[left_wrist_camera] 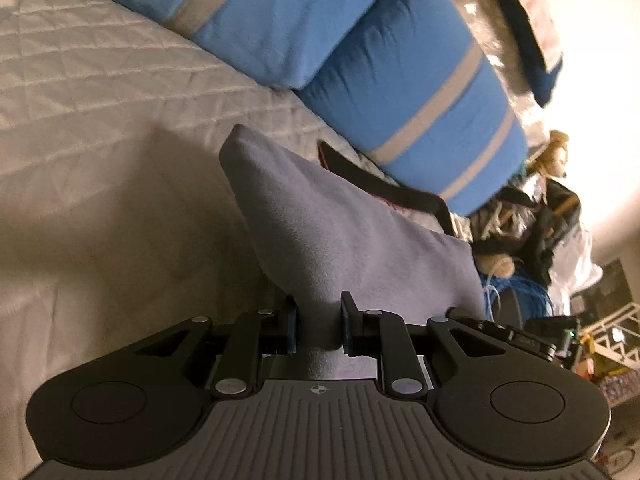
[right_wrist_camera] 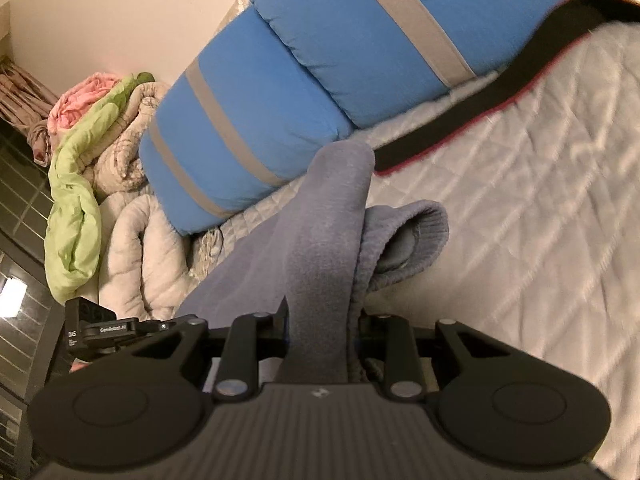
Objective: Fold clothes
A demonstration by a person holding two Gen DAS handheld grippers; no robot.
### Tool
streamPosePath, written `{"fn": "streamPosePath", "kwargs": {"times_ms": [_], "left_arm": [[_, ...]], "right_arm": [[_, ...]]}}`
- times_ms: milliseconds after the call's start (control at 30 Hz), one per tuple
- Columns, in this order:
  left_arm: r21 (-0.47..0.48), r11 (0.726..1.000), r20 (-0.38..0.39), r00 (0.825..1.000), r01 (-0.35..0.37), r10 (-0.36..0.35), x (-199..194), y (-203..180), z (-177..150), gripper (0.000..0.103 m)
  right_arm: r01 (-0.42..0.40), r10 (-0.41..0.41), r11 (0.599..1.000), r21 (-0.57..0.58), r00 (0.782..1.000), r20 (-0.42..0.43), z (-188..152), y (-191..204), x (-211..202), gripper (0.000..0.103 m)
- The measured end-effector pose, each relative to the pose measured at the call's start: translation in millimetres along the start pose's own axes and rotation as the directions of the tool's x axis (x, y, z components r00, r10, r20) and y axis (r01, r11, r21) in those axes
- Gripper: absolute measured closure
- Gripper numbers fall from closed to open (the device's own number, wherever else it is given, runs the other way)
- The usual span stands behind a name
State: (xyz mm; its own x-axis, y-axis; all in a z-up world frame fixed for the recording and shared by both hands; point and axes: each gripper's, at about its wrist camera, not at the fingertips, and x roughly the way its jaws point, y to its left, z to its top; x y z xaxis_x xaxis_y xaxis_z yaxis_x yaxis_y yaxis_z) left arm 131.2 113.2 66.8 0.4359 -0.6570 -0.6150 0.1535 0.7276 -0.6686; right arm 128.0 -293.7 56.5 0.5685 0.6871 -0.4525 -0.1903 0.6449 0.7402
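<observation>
Only the right wrist view shows a ribbed cuff [right_wrist_camera: 416, 236] — it droops just right of the right gripper [right_wrist_camera: 320, 328], whose fingers are clamped on a thick fold of the grey garment [right_wrist_camera: 320, 240]. Only the left wrist view shows a stuffed toy [left_wrist_camera: 548, 160], far ahead and right. There the left gripper [left_wrist_camera: 318, 328] pinches the garment, which rises ahead of it above the quilt [left_wrist_camera: 100, 140] — blue pillows [left_wrist_camera: 420, 100] beyond.
</observation>
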Motion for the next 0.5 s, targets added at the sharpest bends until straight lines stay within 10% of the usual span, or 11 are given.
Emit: {"fn": "streamPosePath", "kwargs": {"times_ms": [200, 267, 300, 500], "left_arm": [[0.0, 0.999, 0.09, 0.995, 0.033, -0.033, 1, -3, 44, 0.084], [-0.006, 1.0, 0.137, 0.99, 0.029, -0.028, 7, 0, 57, 0.075], [-0.02, 1.0, 0.152, 0.988, 0.002, 0.001, 11, 4, 60, 0.069], [-0.144, 0.978, 0.202, 0.963, -0.149, 0.176, 18, 23, 68, 0.051]], "right_arm": [[-0.014, 0.014, 1.0, -0.002, 0.999, 0.05, 38, 5, 16, 0.071], [0.096, -0.096, 0.995, 0.005, 0.992, 0.078, 46, -1, 25, 0.026], [0.174, -0.174, 0.985, 0.008, 0.98, 0.095, 49, -5, 30, 0.019], [0.329, -0.33, 0.944, 0.029, 0.933, 0.145, 50, -21, 32, 0.018]]}}
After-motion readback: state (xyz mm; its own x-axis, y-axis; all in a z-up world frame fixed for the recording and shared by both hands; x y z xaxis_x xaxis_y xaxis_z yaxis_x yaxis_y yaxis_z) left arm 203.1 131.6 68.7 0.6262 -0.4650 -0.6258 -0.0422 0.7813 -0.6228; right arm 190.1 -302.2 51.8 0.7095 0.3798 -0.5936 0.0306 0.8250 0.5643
